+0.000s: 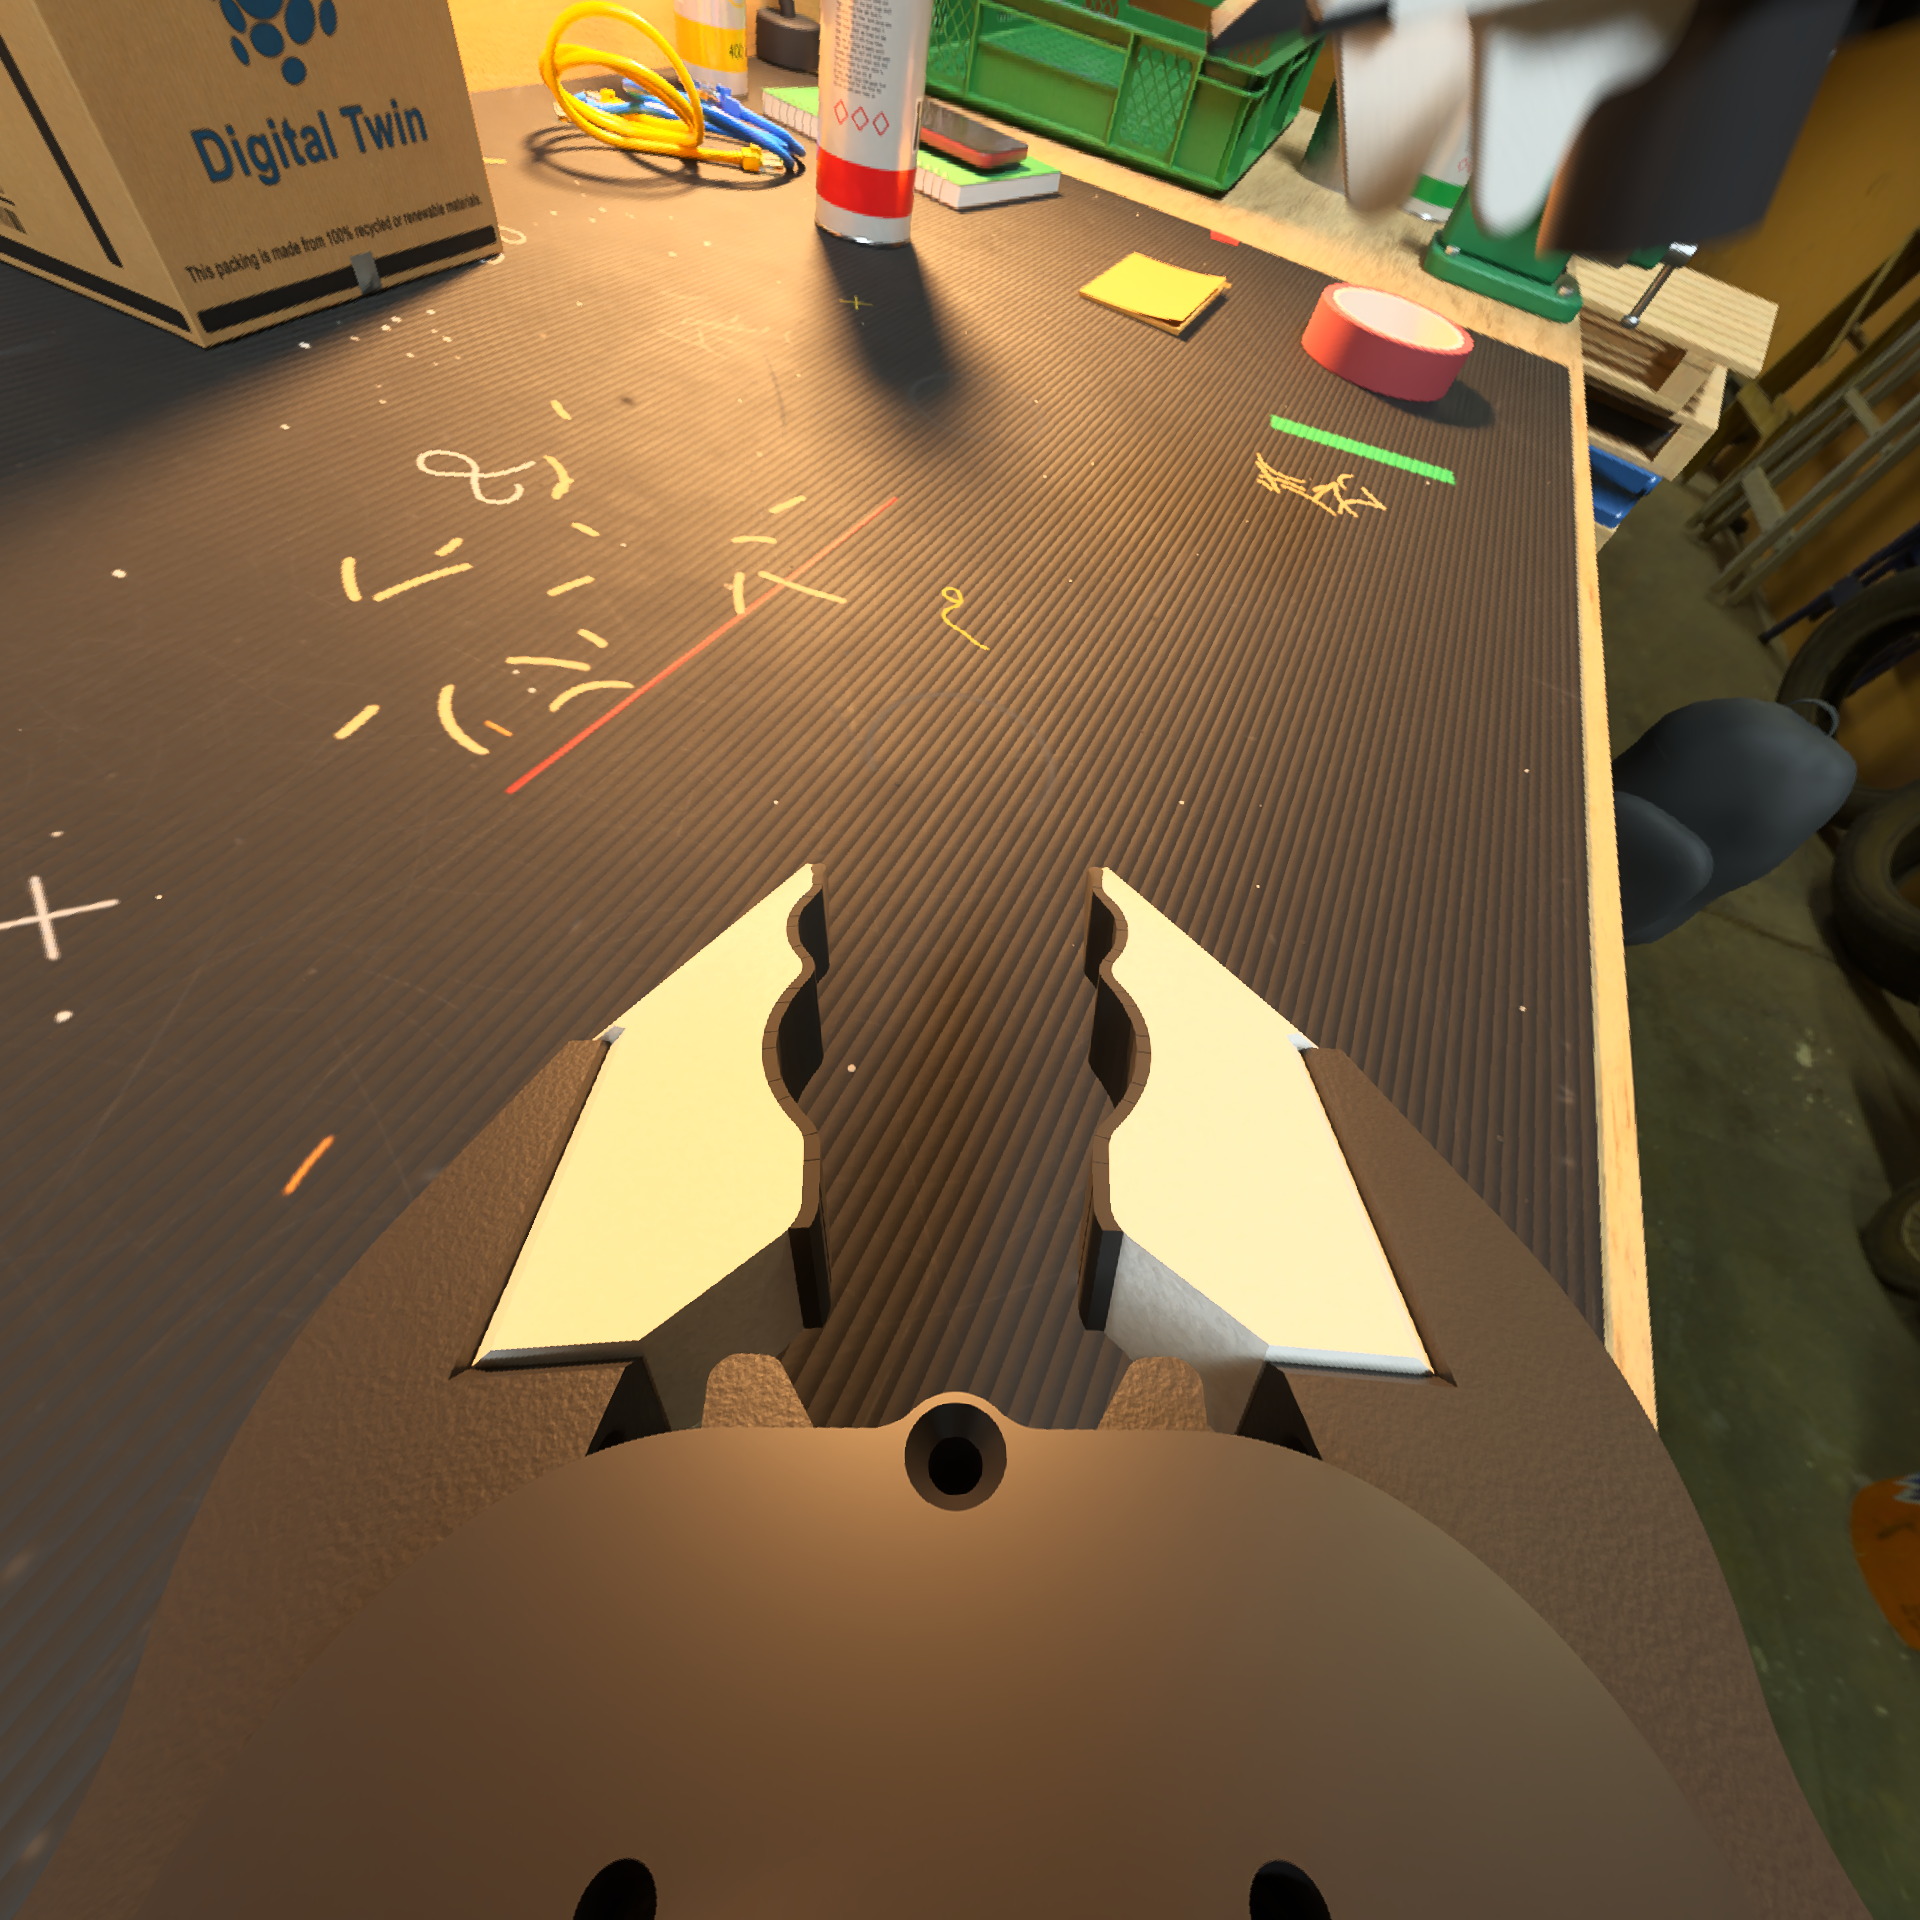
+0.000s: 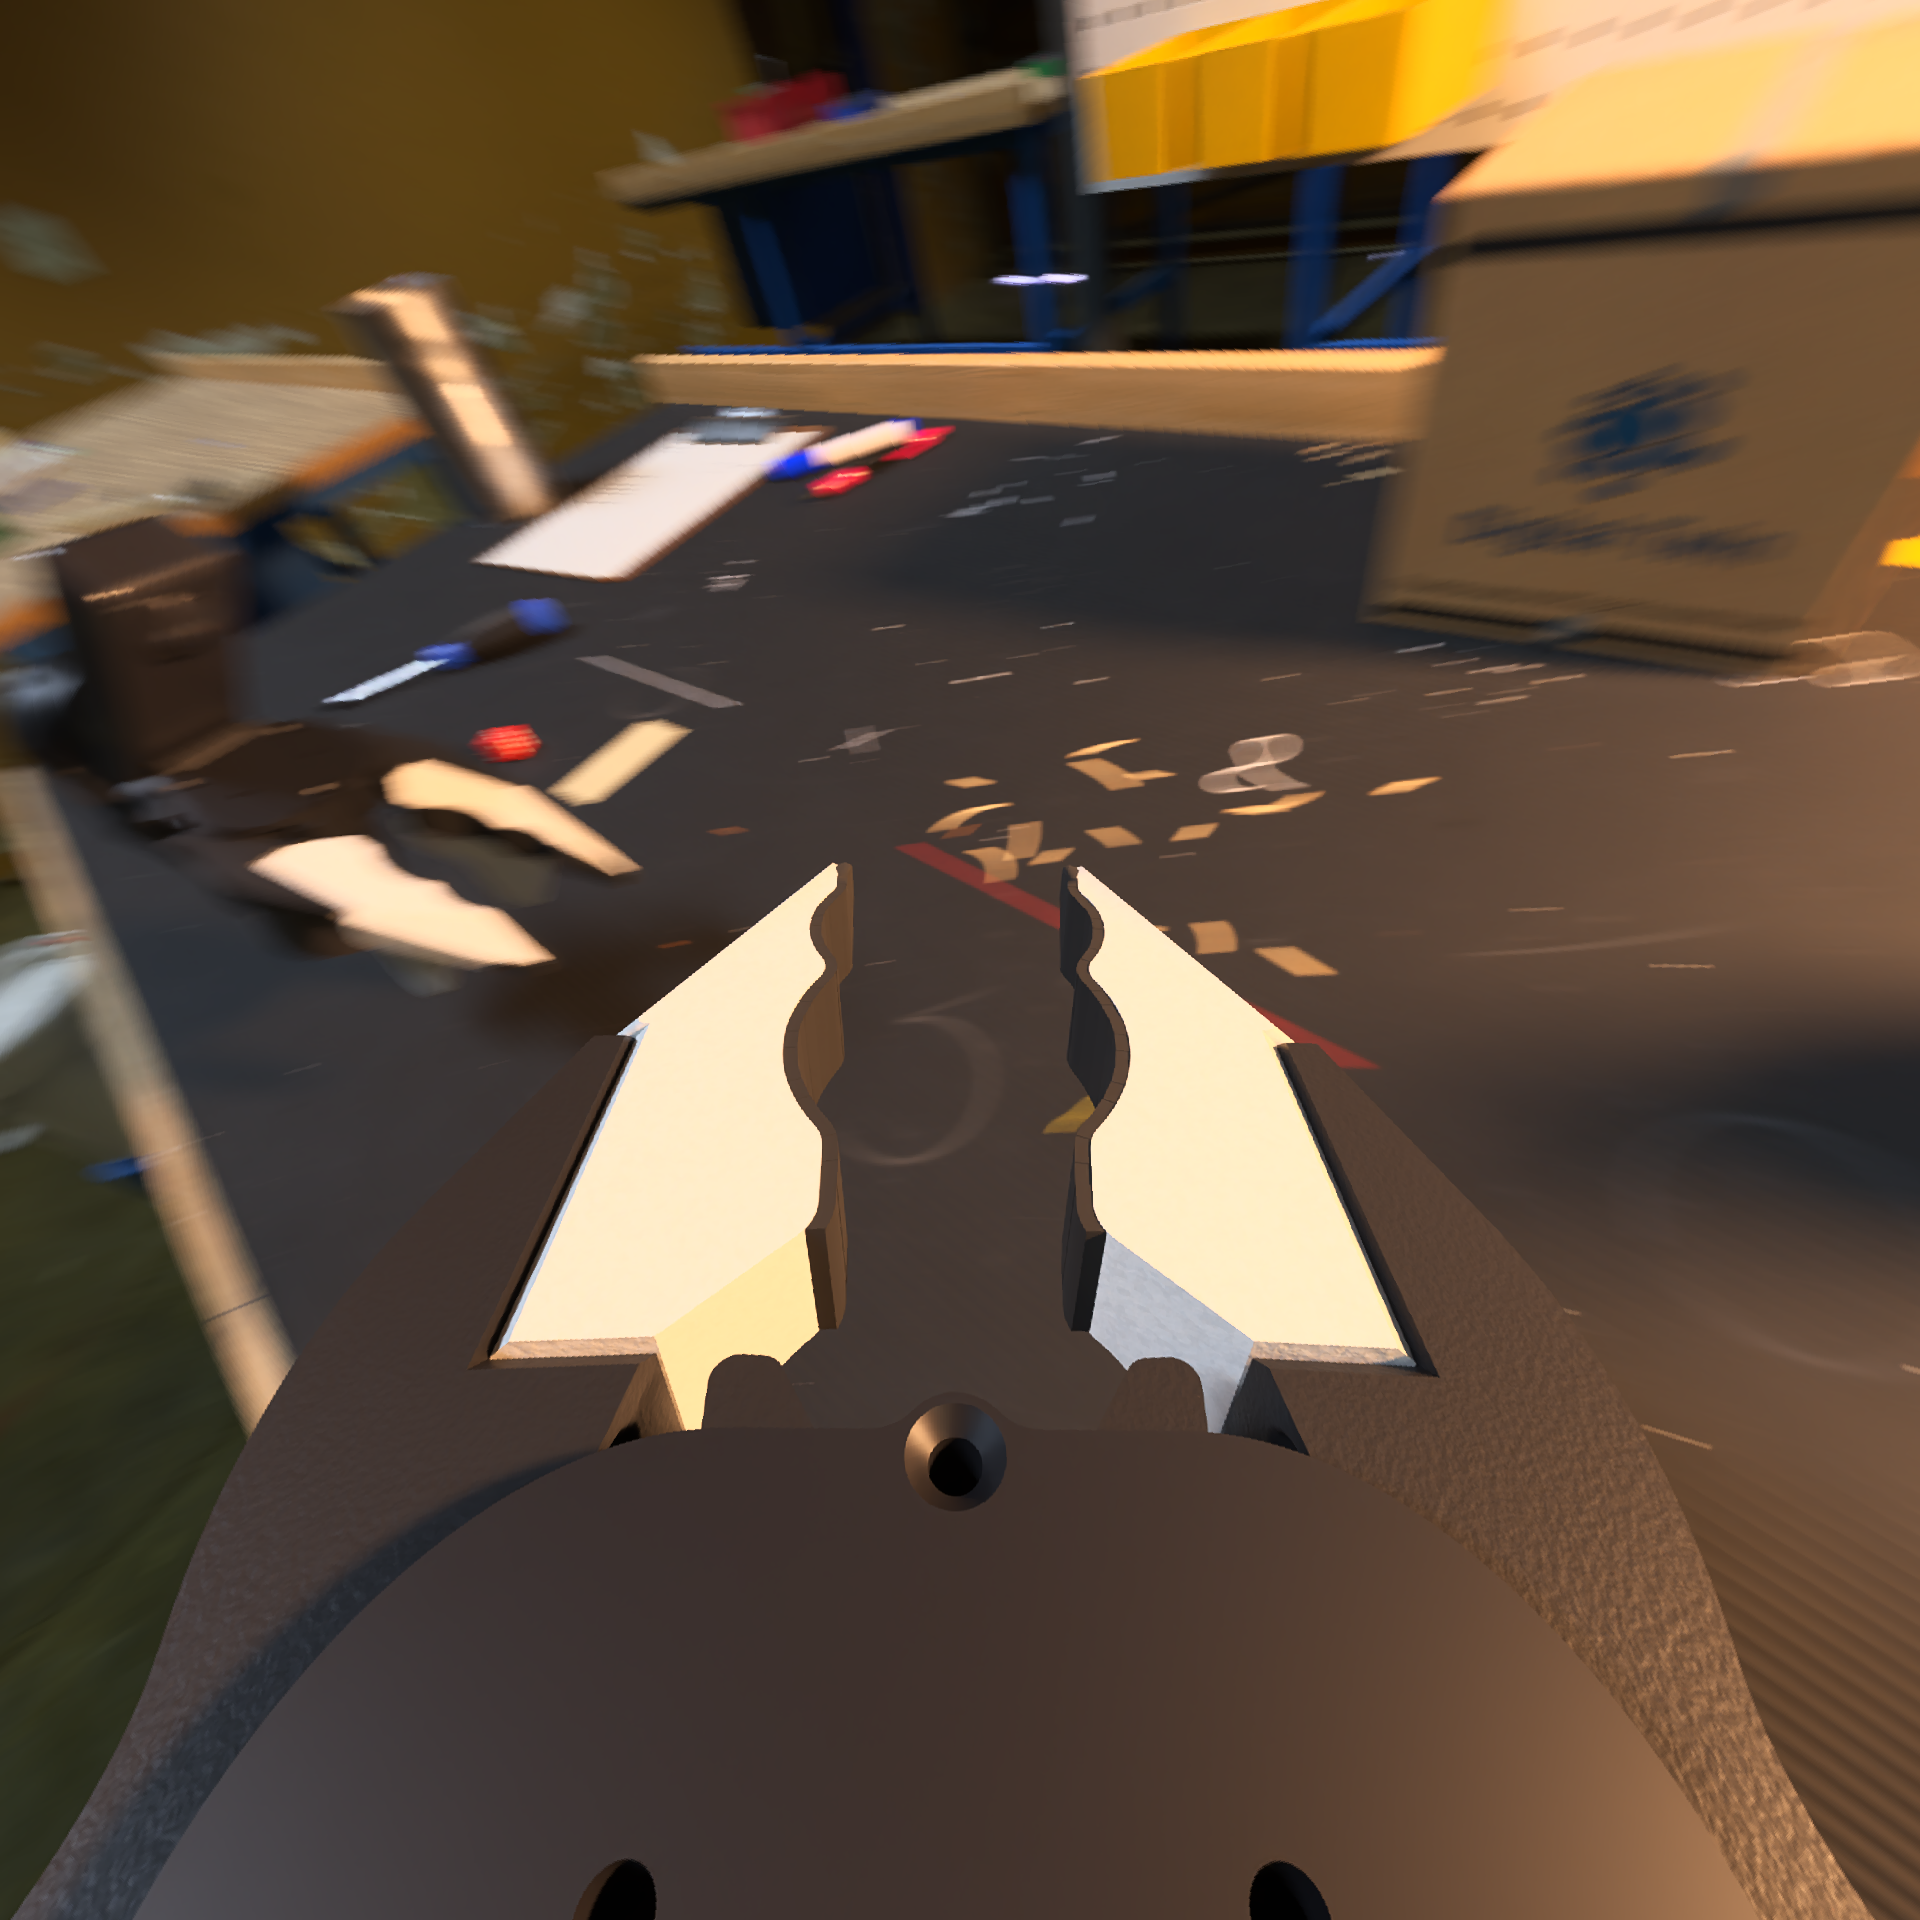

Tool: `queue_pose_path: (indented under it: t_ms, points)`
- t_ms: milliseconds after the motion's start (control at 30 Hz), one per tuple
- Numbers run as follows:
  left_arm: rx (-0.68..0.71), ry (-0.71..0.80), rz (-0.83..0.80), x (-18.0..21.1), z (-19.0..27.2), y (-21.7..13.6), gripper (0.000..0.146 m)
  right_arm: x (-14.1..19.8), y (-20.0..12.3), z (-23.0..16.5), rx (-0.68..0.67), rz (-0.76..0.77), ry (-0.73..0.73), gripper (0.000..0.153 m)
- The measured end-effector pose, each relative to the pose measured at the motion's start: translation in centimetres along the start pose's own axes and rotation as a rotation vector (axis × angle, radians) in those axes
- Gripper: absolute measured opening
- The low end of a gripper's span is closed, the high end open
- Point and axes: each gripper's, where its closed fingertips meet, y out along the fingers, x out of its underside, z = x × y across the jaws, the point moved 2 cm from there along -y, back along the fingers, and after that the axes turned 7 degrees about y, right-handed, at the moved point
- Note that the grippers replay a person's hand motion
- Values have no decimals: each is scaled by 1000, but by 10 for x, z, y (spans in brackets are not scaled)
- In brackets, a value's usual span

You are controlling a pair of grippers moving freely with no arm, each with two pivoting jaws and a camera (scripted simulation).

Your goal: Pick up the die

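A small red cube, likely the die, lies on the dark mat at the left of the blurred right wrist view, just beyond the left gripper that shows there. No die shows in the left wrist view. My left gripper is open and empty, low over bare mat. My right gripper is open and empty, above chalk marks and a red line. It also shows blurred at the top right of the left wrist view.
A cardboard box, yellow and blue cables, a spray can, a green crate, yellow sticky notes and a red tape roll stand at the back. The mat's right edge drops off. Markers and a white pad lie past the cube.
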Motion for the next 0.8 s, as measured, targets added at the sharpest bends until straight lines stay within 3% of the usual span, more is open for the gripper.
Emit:
queue_pose_path:
  t_ms: [100, 200, 400, 533, 600, 800]
  points:
    - [2, 14, -19, 1, 4, 3, 51, 59, 25, -57, -209, -1, 73, 42]
    - [12, 23, -11, -3, 9, 4, 51, 99, 41, -68, -199, -38, 33, 42]
    - [19, 29, 0, -20, 16, -6, 51, 114, 46, -63, -160, -65, -51, 40]
    - [41, -2, 14, -45, 15, -56, 50, 118, 45, -68, -189, -81, -78, 39]
    - [-31, 6, -122, -37, -8, -93, 50, 119, 44, -70, -200, -89, -97, 39]
    - [-381, -35, -753, 41, -135, -205, 44, 119, 43, -77, -233, -95, -128, 38]
